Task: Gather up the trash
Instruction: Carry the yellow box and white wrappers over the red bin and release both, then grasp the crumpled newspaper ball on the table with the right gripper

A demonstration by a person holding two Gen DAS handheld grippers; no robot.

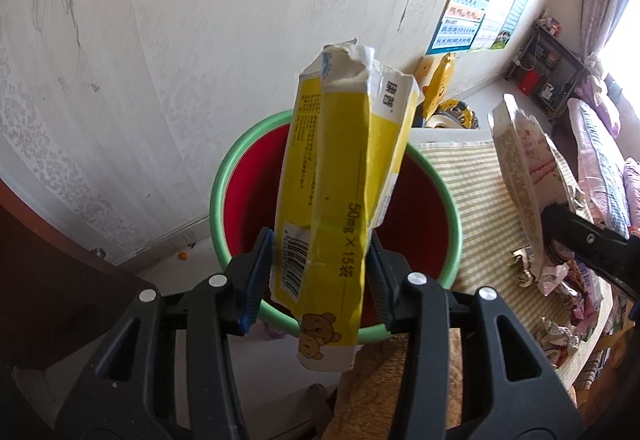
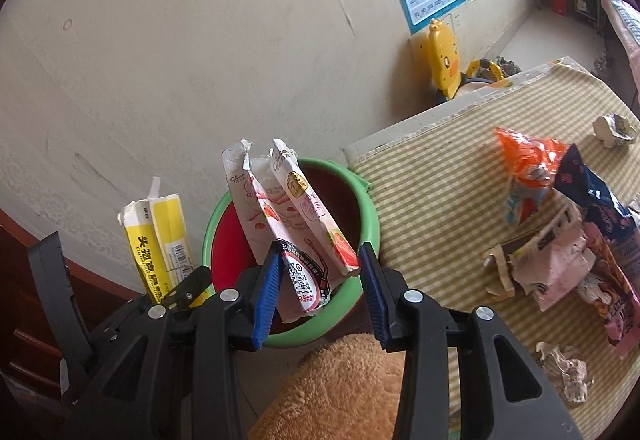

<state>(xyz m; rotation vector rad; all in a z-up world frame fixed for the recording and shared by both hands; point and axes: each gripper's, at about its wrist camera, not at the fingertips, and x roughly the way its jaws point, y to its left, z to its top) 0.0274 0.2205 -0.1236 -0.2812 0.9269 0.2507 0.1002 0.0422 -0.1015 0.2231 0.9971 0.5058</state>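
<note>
My left gripper [image 1: 320,272] is shut on a flattened yellow medicine box [image 1: 340,199] and holds it upright over the red bin with a green rim [image 1: 218,175]. My right gripper [image 2: 318,282] holds a crushed pink strawberry snack box [image 2: 288,224] over the same bin [image 2: 370,224]; its right jaw stands slightly off the box. The yellow box [image 2: 160,240] and the left gripper also show at the left in the right wrist view. The pink box [image 1: 524,183] and the right gripper show at the right in the left wrist view.
A table with a yellow striped cloth [image 2: 440,179] stands right of the bin and carries several wrappers and crumpled papers [image 2: 560,240]. A brown plush surface [image 2: 348,388] lies below the grippers. A wall is behind the bin; a yellow toy [image 2: 442,59] stands beyond.
</note>
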